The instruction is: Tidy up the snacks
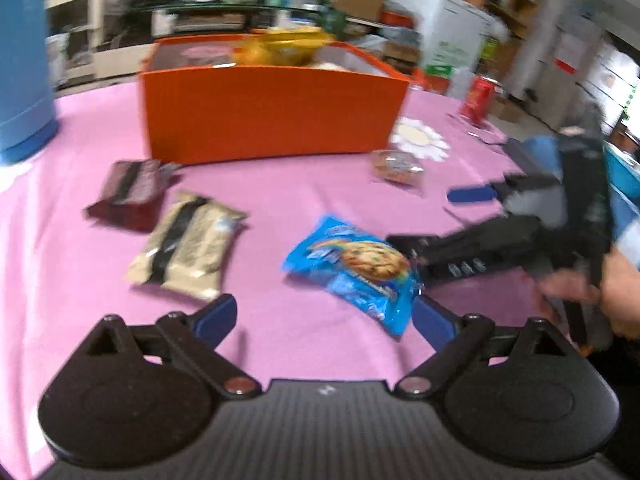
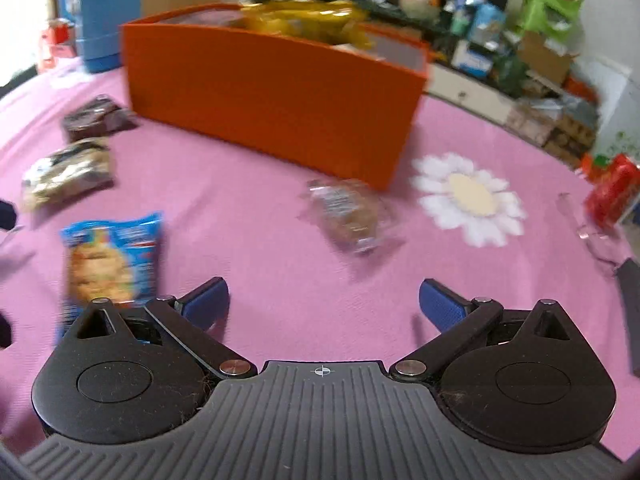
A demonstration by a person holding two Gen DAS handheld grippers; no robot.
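We hold both tongs apart and empty over the pink worktop — left tongs, right tongs. Four snack packets lie loose before the orange box: a blue cookie bag, a cream packet, a dark red packet and a clear-wrapped cookie. We judge the step to be picking the next packet; the blue bag lies nearest the left tongs, and closing on it comes next. Blur hides the labels — the box seems to hold a yellow bag already.
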